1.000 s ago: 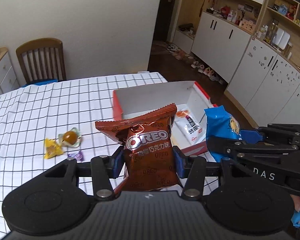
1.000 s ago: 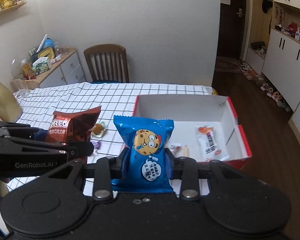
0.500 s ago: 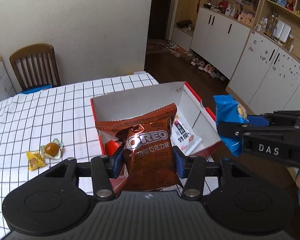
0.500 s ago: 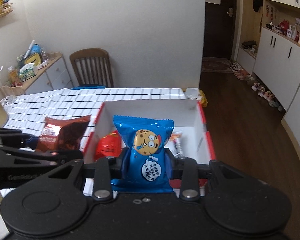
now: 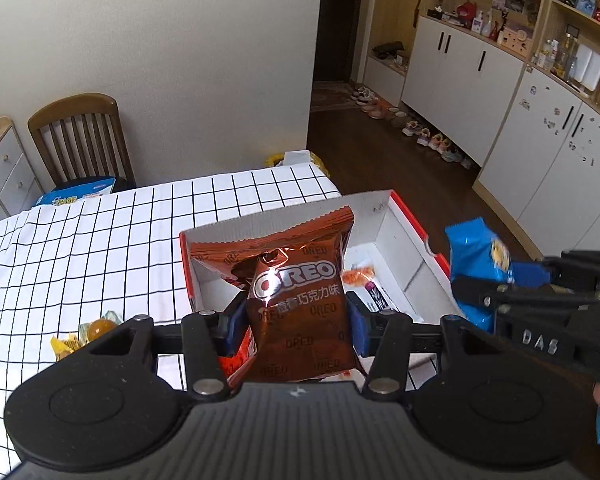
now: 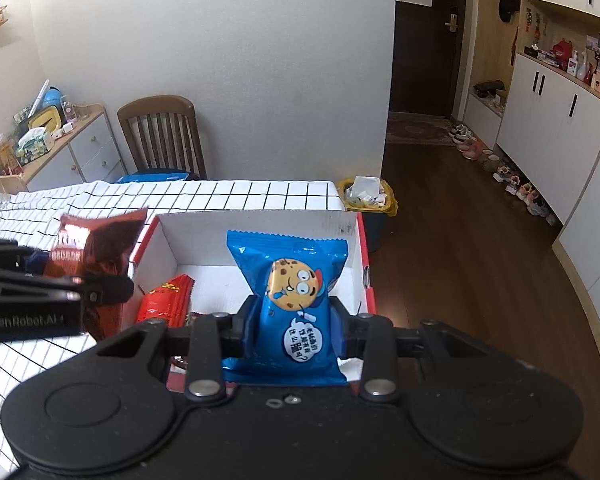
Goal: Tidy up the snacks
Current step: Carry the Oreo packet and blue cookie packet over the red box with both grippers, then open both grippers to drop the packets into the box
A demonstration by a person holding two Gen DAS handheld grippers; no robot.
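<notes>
Left wrist view: the left gripper (image 5: 296, 316) was clamped on the brown Oreo packet (image 5: 296, 292), low centre of frame, over the red-rimmed box (image 5: 416, 236). In the right wrist view, the right gripper (image 6: 292, 324) was clamped on the blue cookie packet (image 6: 290, 300), centre frame, above the box interior. Judgement: each packet should be lowered clear of the red packet (image 6: 164, 300) and walls, then let go once it was close to the floor.
</notes>
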